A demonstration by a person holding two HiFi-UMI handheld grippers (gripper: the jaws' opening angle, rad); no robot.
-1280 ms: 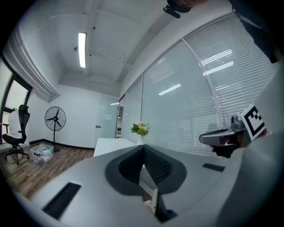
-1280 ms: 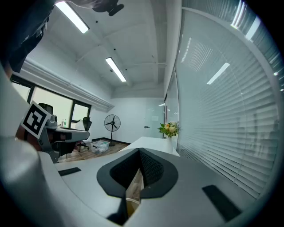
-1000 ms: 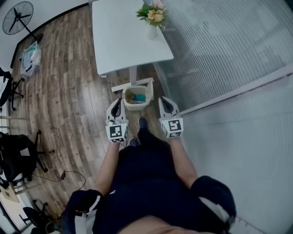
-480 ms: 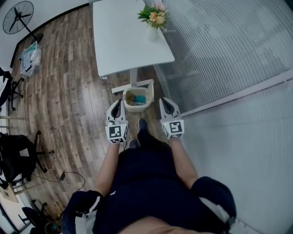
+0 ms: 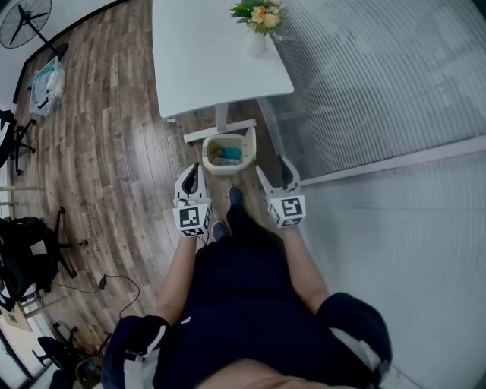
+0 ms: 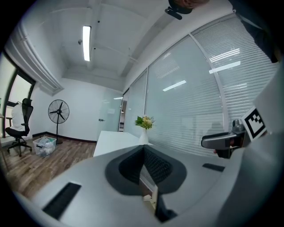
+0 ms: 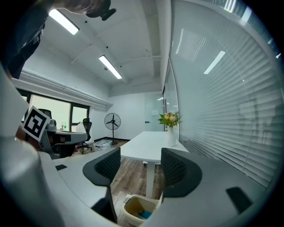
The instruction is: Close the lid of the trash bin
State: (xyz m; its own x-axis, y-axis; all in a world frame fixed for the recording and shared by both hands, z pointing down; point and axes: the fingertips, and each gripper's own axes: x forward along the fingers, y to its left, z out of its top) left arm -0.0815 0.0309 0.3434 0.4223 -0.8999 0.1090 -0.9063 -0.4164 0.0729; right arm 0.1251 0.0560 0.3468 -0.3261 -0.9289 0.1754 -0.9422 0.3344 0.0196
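A cream trash bin [image 5: 223, 171] stands on the wood floor by the table's foot, with its lid [image 5: 250, 143] raised at the bin's right side. Teal and yellowish scraps lie inside. My left gripper [image 5: 191, 172] hovers near the bin's left front corner, shut with nothing in it; its pads [image 6: 151, 165] meet. My right gripper [image 5: 273, 169] hangs to the right of the bin and its jaws are opening, with nothing between them. In the right gripper view the bin [image 7: 128, 205] shows far below the gap of the right gripper [image 7: 140, 167].
A white table [image 5: 201, 61] with a vase of flowers [image 5: 258, 19] stands just beyond the bin. A glass wall with blinds [image 5: 364, 83] runs along the right. The person's shoes [image 5: 235, 200] are just before the bin. A fan [image 5: 19, 17] and office chair [image 5: 30, 258] stand far left.
The right gripper's jaws have spread from together to wide apart. Both grippers have sunk a little beside the bin. The bin's lid stays raised.
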